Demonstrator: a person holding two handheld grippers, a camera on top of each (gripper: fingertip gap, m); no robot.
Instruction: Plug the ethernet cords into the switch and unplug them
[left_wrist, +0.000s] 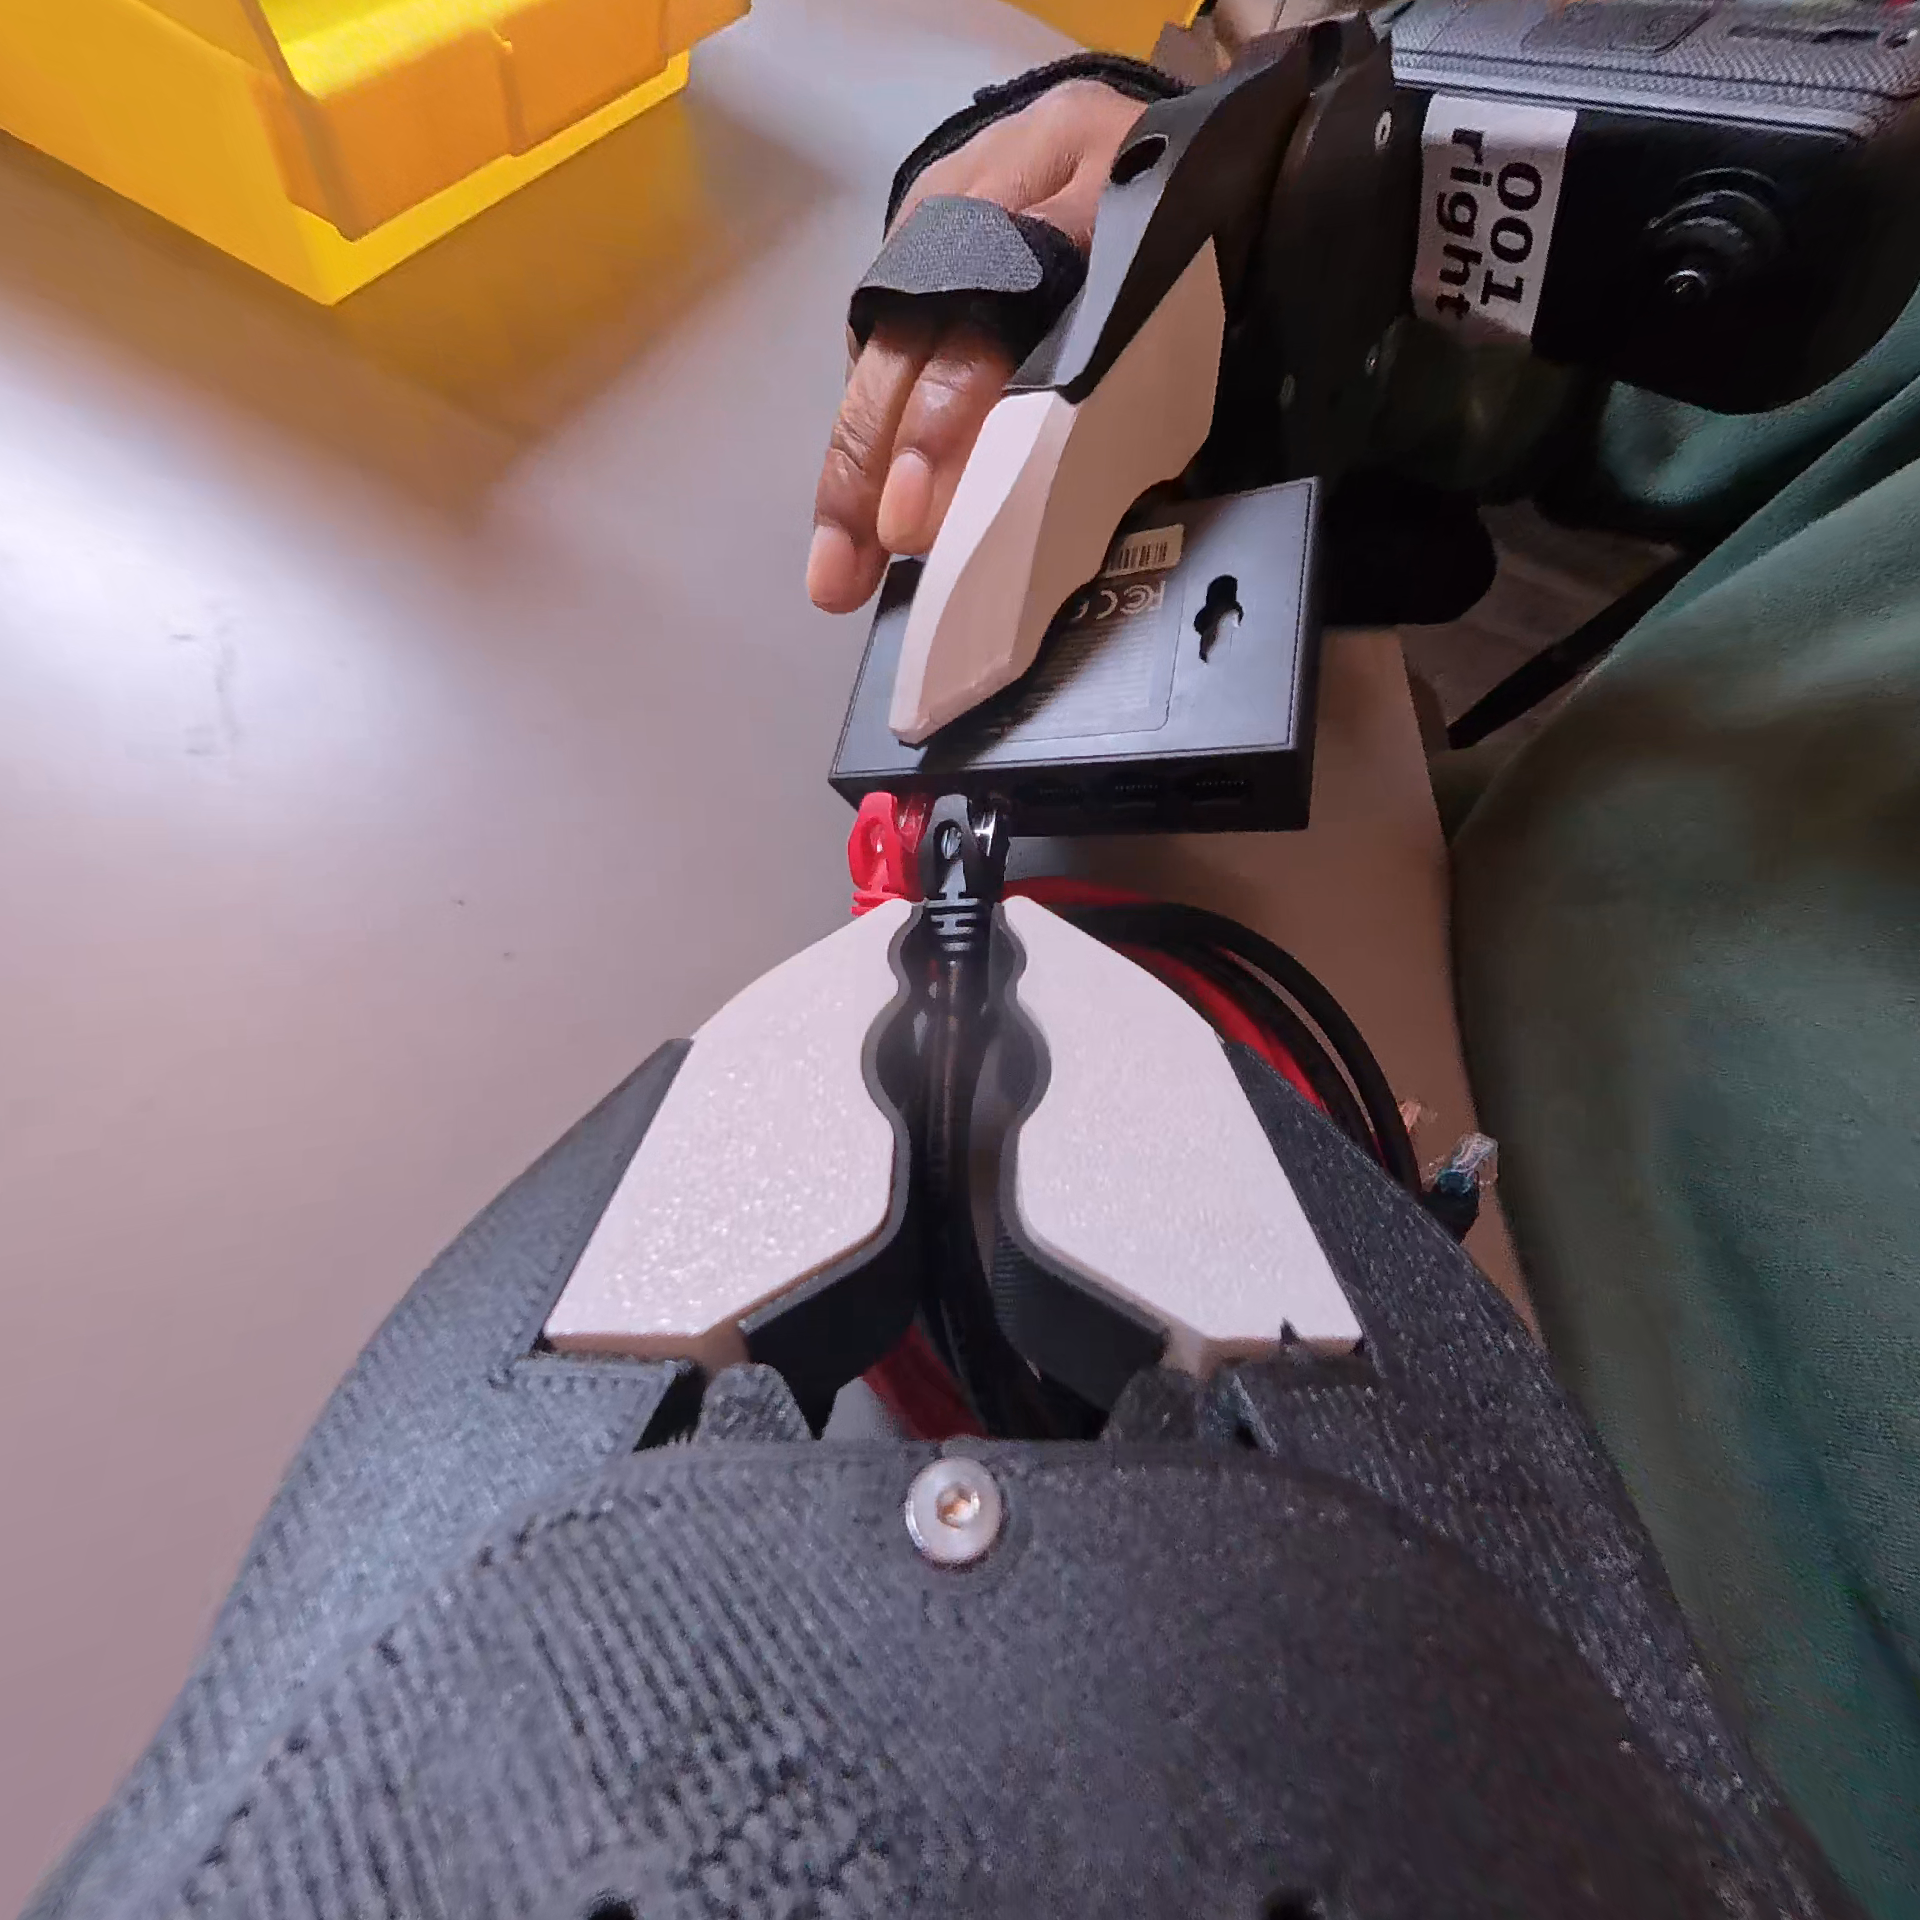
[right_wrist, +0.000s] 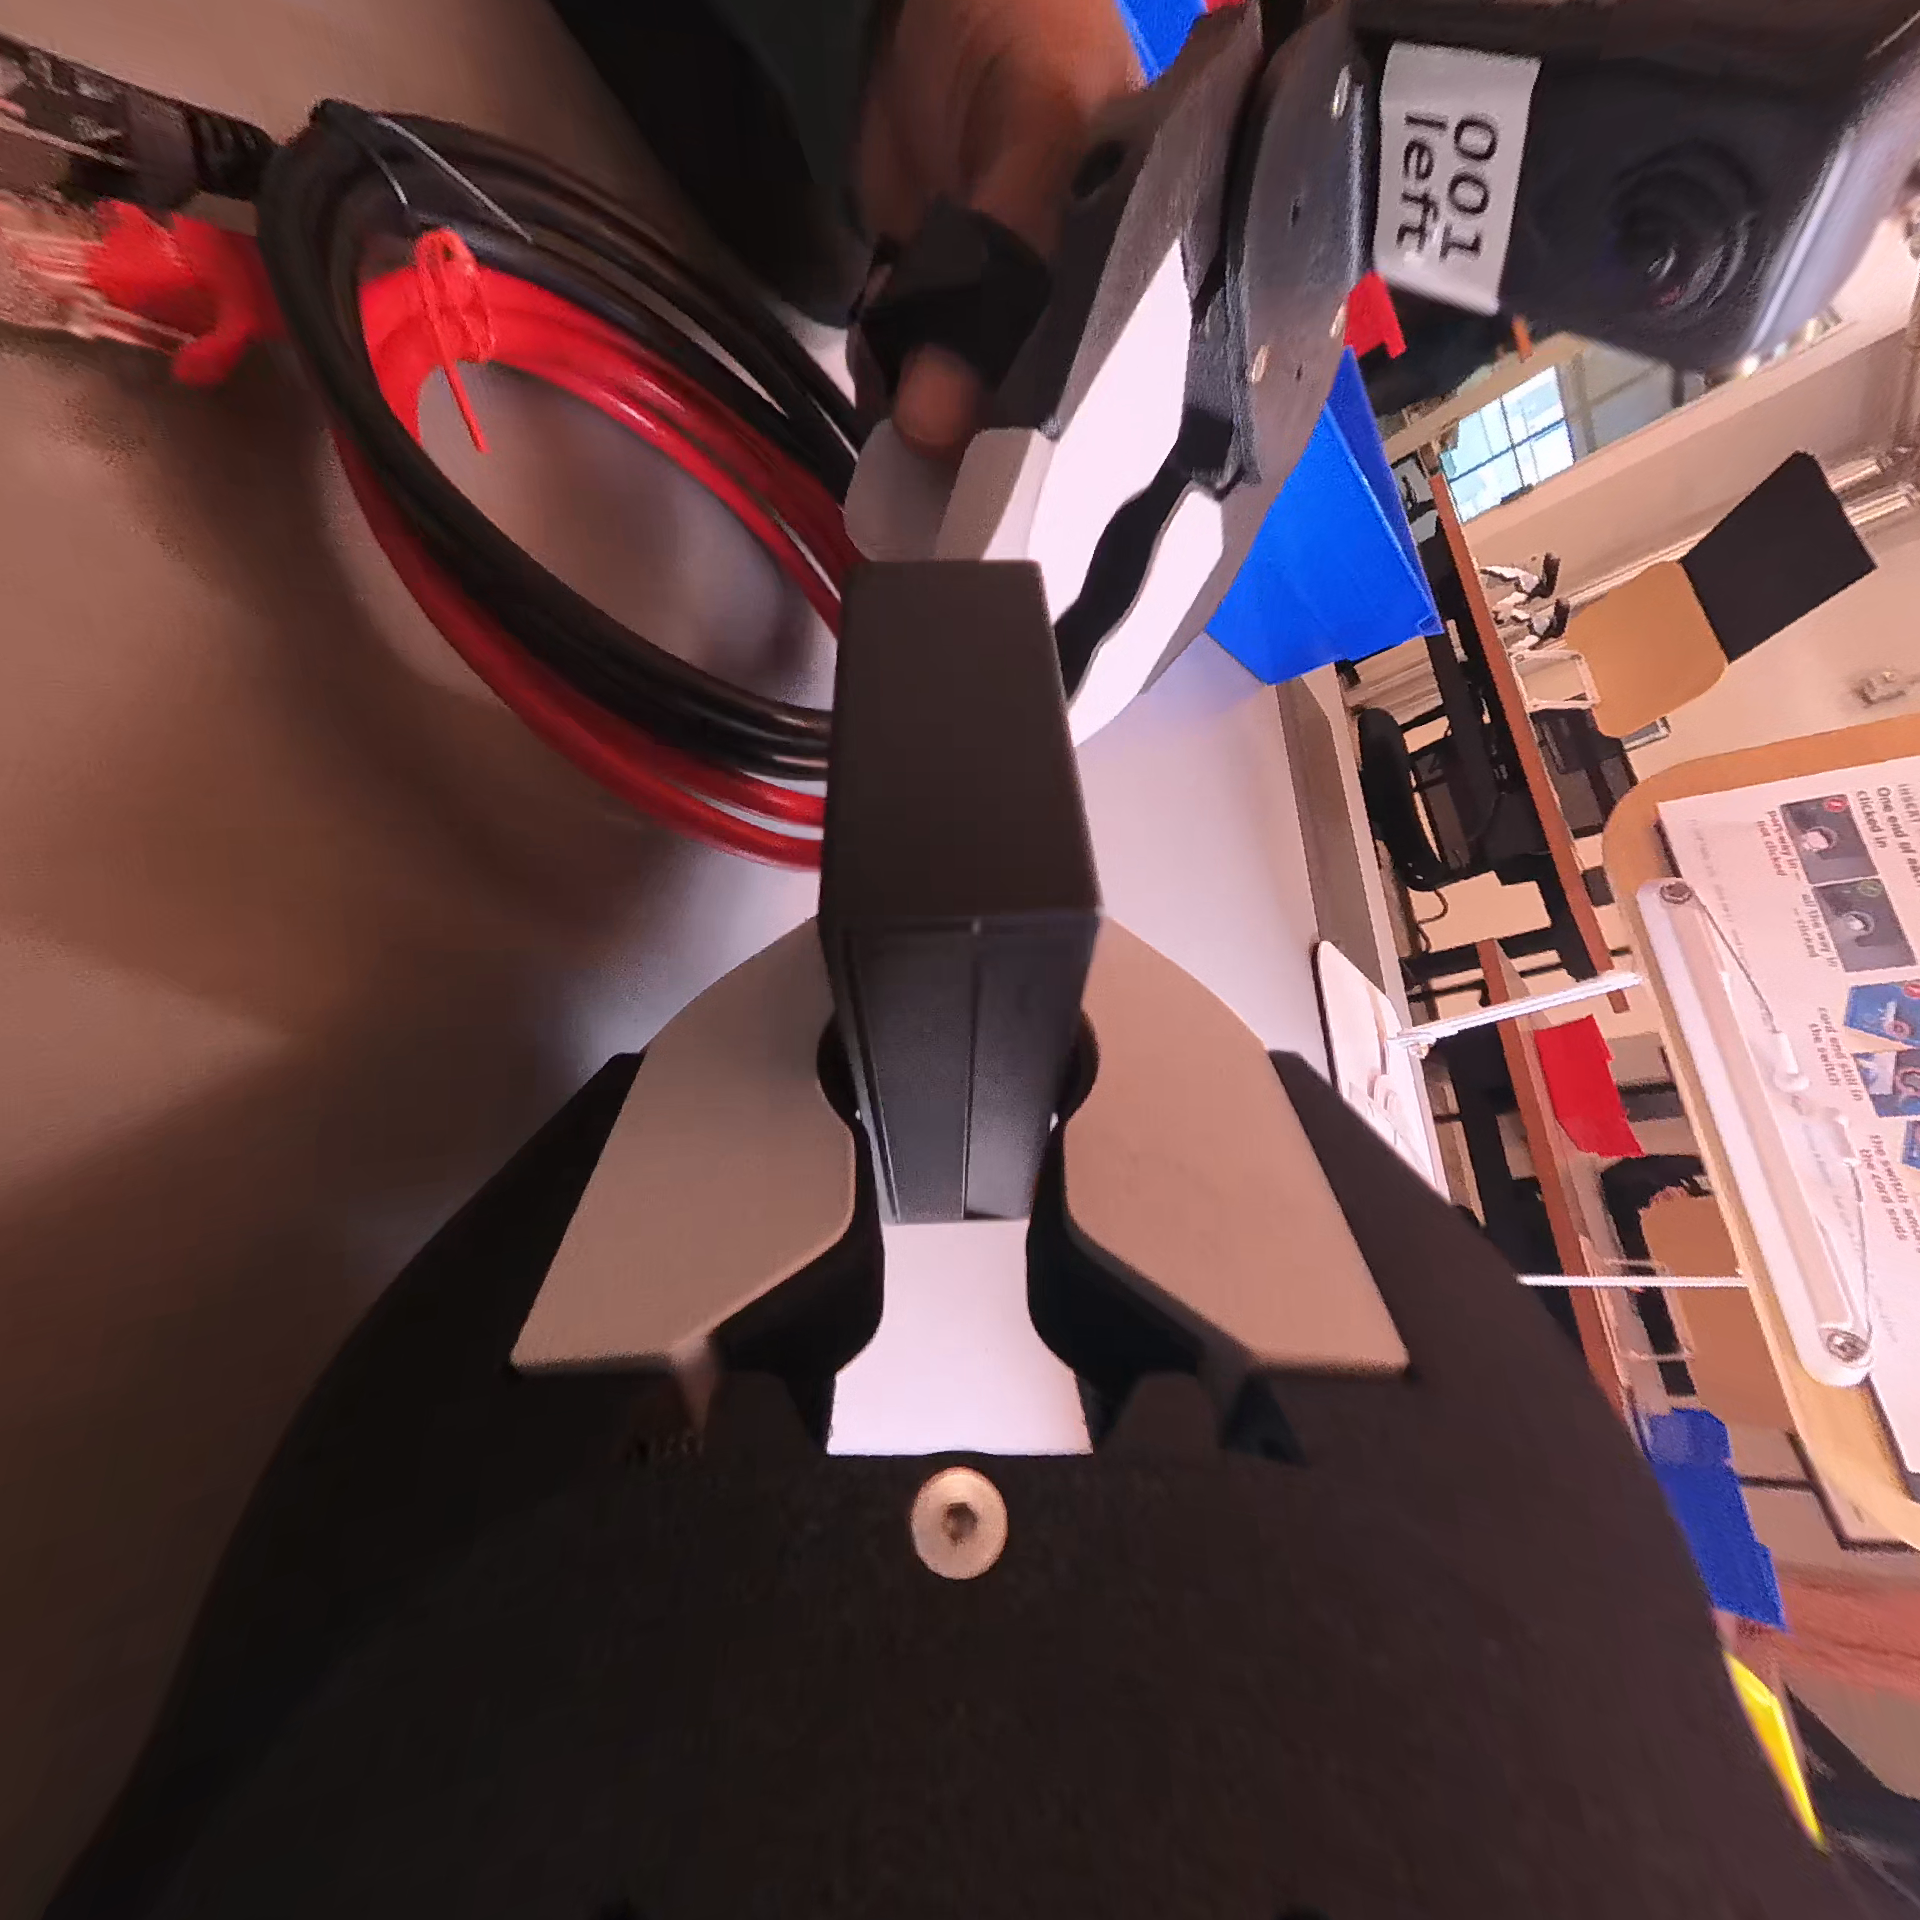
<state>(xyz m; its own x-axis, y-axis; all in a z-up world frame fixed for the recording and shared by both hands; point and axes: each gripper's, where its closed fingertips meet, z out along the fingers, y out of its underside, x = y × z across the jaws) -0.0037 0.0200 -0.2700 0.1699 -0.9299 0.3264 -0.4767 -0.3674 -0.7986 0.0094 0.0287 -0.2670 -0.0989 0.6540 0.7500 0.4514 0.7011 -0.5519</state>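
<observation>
In the left wrist view my left gripper (left_wrist: 958, 914) is shut on the boot of a black ethernet cord (left_wrist: 951, 1039). Its plug (left_wrist: 971, 826) is at the mouth of the second port of the black switch (left_wrist: 1226, 675); I cannot tell how deep it sits. A red plug (left_wrist: 883, 842) is at the port to its left. My right gripper (right_wrist: 961, 997) is shut on the switch (right_wrist: 951, 748), holding it edge-on off the table; one of its fingers (left_wrist: 987, 582) lies across the switch's labelled face. Coiled red and black cords (right_wrist: 582, 582) lie behind.
A yellow bin (left_wrist: 343, 125) stands at the far left of the table. A blue bin (right_wrist: 1320, 540) is beyond the left gripper. Two loose plugs, red (right_wrist: 125, 281) and black (right_wrist: 104, 135), lie by the coil. A green sleeve (left_wrist: 1714, 1039) is close on the right.
</observation>
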